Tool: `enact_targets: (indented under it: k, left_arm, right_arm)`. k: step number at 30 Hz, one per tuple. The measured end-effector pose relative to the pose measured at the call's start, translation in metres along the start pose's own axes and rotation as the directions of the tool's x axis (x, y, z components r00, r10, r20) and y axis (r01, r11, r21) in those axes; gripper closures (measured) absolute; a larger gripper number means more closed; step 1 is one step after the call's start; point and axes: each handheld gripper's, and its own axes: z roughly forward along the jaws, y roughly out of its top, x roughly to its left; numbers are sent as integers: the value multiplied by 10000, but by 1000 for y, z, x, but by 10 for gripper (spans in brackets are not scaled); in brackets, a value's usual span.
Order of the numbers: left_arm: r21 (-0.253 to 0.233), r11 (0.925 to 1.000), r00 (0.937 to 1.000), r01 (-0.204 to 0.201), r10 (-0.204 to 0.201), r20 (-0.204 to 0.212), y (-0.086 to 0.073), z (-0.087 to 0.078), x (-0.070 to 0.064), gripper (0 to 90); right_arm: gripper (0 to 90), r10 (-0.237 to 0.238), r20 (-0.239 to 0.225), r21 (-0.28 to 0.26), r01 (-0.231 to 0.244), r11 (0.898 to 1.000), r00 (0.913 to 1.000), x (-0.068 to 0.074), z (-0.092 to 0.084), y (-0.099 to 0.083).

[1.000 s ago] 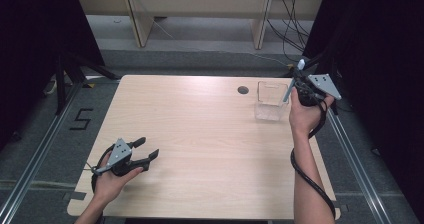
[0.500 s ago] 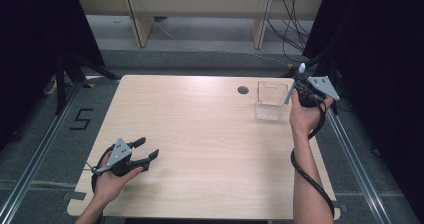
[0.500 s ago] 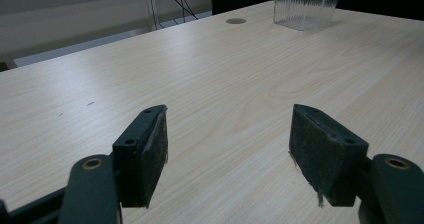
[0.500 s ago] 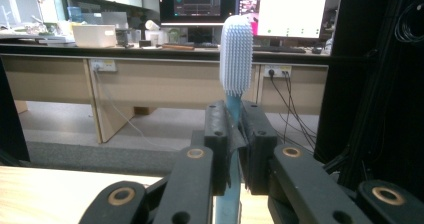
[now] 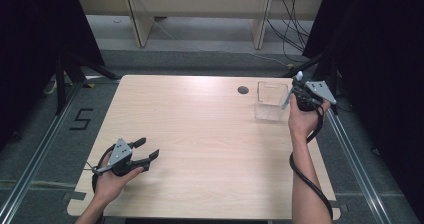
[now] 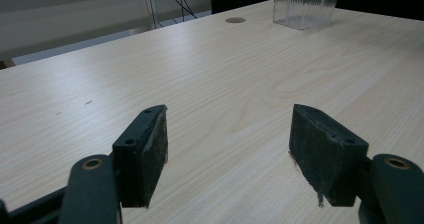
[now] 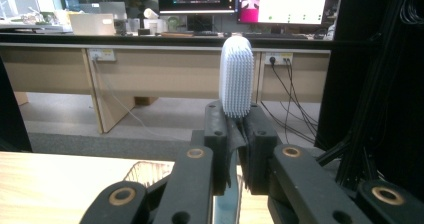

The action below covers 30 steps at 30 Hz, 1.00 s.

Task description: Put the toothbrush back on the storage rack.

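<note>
My right gripper (image 5: 296,92) is shut on a toothbrush (image 5: 299,76) at the table's far right. The brush points up, its white bristled head (image 7: 236,76) standing above the black pads (image 7: 216,129) and its clear handle running down between the jaws. My right gripper (image 7: 236,121) hovers just right of a clear ribbed plastic container (image 5: 271,101), whose rim (image 7: 150,170) lies below the jaws. Near the front left corner my left gripper (image 5: 148,148) is open, low over the bare wood. Nothing lies between its pads (image 6: 145,154). From there the container (image 6: 305,4) stands far off.
The light wooden table (image 5: 200,134) has a round cable hole (image 5: 243,90) left of the container. Dark curtains stand on both sides, with metal floor rails along the table edges. Desks, cables and monitors lie beyond the far edge.
My right gripper has sunk a little beside the container, still holding the toothbrush. The left gripper has stayed where it was.
</note>
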Motion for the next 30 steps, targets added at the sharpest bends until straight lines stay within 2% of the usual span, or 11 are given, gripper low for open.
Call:
enact_targets:
  k: [2, 9, 10, 12, 18, 22, 23, 27, 29, 30]
  left_arm:
    - [75, 9999, 9999, -106, 106, -12, 0, 0, 0, 314]
    - [76, 9999, 10000, -94, 94, -19, 0, 0, 0, 314]
    - [76, 9999, 9999, -106, 106, -28, 0, 0, 0, 314]
    - [89, 9999, 9999, -101, 101, -24, 0, 0, 0, 314]
    - [94, 9999, 10000, -79, 79, -25, 0, 0, 0, 314]
    - [98, 9999, 9999, -103, 104, -34, -1, 0, 1, 314]
    - [92, 9999, 10000, -94, 94, -29, -1, 0, 1, 314]
    - [105, 9999, 10000, -93, 93, -27, -1, 0, 1, 314]
    - [72, 9999, 9999, -105, 105, -31, -1, 0, 1, 314]
    - [76, 9999, 9999, -106, 106, -35, -1, 0, 1, 314]
  right_arm:
    - [837, 15, 2, 46, -15, 10000, 10000, -1, 0, -2]
    - [837, 182, 56, 213, -183, 9996, 9998, -1, 1, -11]
    - [837, 70, -2, 175, -70, 9998, 10000, -2, 2, -13]
    - [837, 236, 36, 312, -237, 9992, 9997, -1, 1, -18]
    - [836, 188, -5, 444, -188, 9988, 9998, -2, 2, -27]
    - [833, 368, 88, 548, -372, 9978, 9993, -1, 1, -33]
    - [830, 244, 39, 570, -246, 9981, 9997, -2, 1, -36]
    - [825, 366, 64, 666, -370, 9971, 9993, -1, 0, -40]
    - [824, 217, 38, 701, -220, 9973, 9998, -2, 0, -42]
    - [824, 361, 56, 822, -364, 9960, 9993, -1, 0, -44]
